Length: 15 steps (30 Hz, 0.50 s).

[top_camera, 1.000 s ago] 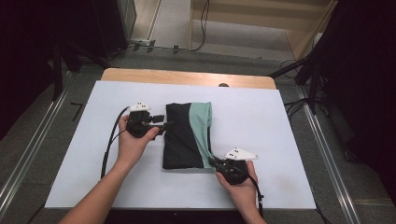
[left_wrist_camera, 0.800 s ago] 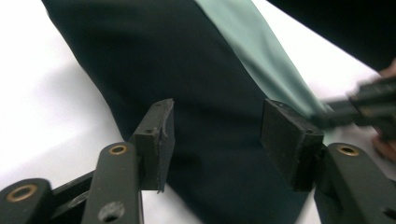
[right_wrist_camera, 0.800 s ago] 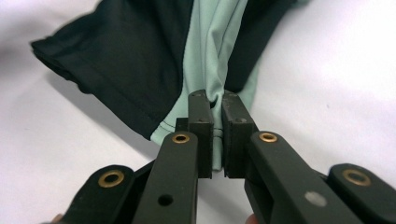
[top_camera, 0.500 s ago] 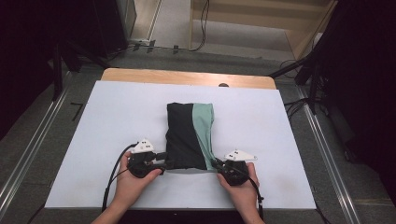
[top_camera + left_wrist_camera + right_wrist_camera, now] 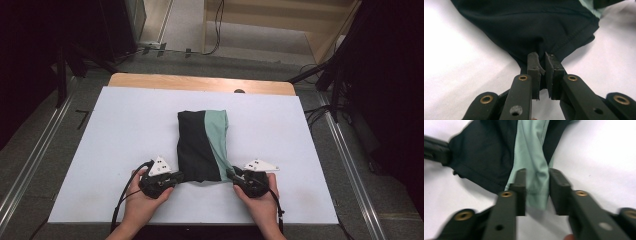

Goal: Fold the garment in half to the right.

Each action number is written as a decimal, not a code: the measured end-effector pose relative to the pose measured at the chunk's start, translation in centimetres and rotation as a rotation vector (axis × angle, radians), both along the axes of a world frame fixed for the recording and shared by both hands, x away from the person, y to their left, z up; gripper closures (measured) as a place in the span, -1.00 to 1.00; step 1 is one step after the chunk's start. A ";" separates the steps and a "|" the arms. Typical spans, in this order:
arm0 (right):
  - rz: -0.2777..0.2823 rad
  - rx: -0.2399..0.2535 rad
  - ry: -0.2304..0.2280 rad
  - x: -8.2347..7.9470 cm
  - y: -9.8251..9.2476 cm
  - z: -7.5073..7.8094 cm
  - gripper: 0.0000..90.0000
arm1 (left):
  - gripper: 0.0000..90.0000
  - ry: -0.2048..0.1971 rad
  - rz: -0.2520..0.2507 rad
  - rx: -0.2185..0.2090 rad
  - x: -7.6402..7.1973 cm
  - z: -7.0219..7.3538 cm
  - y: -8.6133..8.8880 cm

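The folded garment (image 5: 202, 145) lies mid-worktop (image 5: 115, 125), its near edge between the two grippers. The left gripper (image 5: 176, 177) has just been closing and its fingers (image 5: 534, 67) now pinch the dark near corner; the right gripper (image 5: 234, 176) has just been opening — its fingers (image 5: 520, 185) stand spread, the green hem loose between them. A lift now could drag the cloth askew, since one corner is free. A second earlier the left hand sat farther up beside the garment.
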State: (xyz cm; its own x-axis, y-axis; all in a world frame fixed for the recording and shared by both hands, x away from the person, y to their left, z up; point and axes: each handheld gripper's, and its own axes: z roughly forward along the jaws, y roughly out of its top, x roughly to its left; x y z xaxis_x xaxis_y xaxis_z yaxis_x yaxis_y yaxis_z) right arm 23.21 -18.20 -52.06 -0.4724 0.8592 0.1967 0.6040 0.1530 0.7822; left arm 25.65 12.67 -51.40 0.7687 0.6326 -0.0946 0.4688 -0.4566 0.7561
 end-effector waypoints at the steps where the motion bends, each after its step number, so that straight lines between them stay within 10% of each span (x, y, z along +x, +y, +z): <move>1: 0.002 0.009 -0.005 0.0 -0.2 0.2 0.31 | 0.83 -0.002 0.000 0.000 0.0 0.0 0.0; 15: -0.019 -0.015 -0.118 3.2 0.2 5.5 0.16 | 0.84 0.000 0.005 -0.020 0.0 -0.1 0.1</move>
